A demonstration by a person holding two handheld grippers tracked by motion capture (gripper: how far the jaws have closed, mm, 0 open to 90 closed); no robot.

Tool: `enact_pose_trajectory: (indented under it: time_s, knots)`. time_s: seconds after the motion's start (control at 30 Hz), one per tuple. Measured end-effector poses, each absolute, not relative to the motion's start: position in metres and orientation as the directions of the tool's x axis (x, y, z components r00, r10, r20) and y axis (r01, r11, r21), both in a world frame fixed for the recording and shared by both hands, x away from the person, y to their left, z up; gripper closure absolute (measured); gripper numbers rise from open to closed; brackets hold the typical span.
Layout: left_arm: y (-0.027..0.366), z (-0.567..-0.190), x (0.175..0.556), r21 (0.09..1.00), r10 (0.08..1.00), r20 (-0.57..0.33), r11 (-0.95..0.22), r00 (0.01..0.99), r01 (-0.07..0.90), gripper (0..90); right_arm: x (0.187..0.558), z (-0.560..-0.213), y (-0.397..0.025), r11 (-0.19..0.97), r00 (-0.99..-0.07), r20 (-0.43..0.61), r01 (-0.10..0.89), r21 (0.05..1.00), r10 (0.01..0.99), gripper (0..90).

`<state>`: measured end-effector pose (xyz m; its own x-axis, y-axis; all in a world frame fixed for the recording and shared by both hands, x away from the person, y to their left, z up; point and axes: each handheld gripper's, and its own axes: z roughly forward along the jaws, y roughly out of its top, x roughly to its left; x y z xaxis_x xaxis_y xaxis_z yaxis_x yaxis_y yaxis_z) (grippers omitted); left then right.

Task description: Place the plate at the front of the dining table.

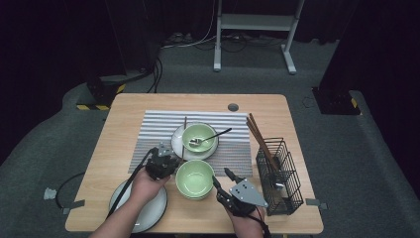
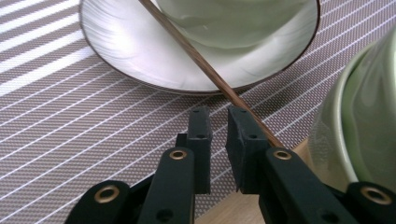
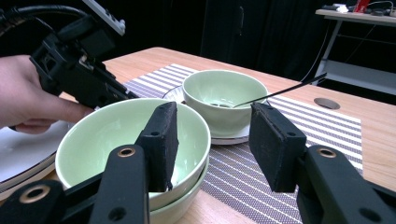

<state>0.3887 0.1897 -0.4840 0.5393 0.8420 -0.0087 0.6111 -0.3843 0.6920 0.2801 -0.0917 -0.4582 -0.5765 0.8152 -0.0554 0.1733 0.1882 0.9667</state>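
My left gripper (image 2: 218,126) has its jaws narrow, a thin gap between the pads, nothing clearly pinched; a chopstick (image 2: 205,67) runs slantwise just past the right jaw's tip and under it, and I cannot tell if it touches. Ahead of those jaws lies the striped mat (image 2: 70,107), and on it the white plate (image 2: 140,60) with a green bowl (image 2: 224,18) on top; the chopstick crosses the plate's rim. Off to the right of the jaws is the side of another green bowl, the near bowl (image 2: 359,121). My right gripper (image 3: 212,140) has jaws wide, holding nothing. The left jaw hangs over the inside of the near bowl, which is stacked in a second one; the right jaw is outside it, over the mat. Beyond the jaws sits the far bowl on its plate with a black spoon (image 3: 280,91) leaning out of it. Left of the jaws is my left hand (image 3: 28,98) with its gripper, and a grey plate (image 3: 18,154) below. From the high view: wire rack (image 1: 280,171) right of the right gripper, with chopsticks sticking out; all on a wood table (image 1: 129,106).
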Motion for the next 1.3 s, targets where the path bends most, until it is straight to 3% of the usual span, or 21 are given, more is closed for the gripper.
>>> enact_pose_trajectory:
  time_s: [0.77, 0.93, 1.3]
  knots:
    - [0.243, -0.471, 0.352, 0.772, 0.852, -0.027, -0.315, 0.523, 0.552, 51.2, 0.281, -0.46, -0.089, 0.208, -0.573, -0.076, 0.168, 0.964, 0.816, 50.9]
    - [0.252, -0.467, 0.345, 0.78, 0.859, -0.053, -0.283, 0.51, 0.558, 37.6, 0.28, -0.457, -0.086, 0.204, -0.557, -0.088, 0.149, 0.968, 0.826, 51.9]
    - [0.278, -0.468, 0.339, 0.795, 0.843, -0.079, -0.268, 0.532, 0.544, 30.3, 0.291, -0.444, -0.083, 0.218, -0.526, -0.094, 0.179, 0.959, 0.845, 49.1]
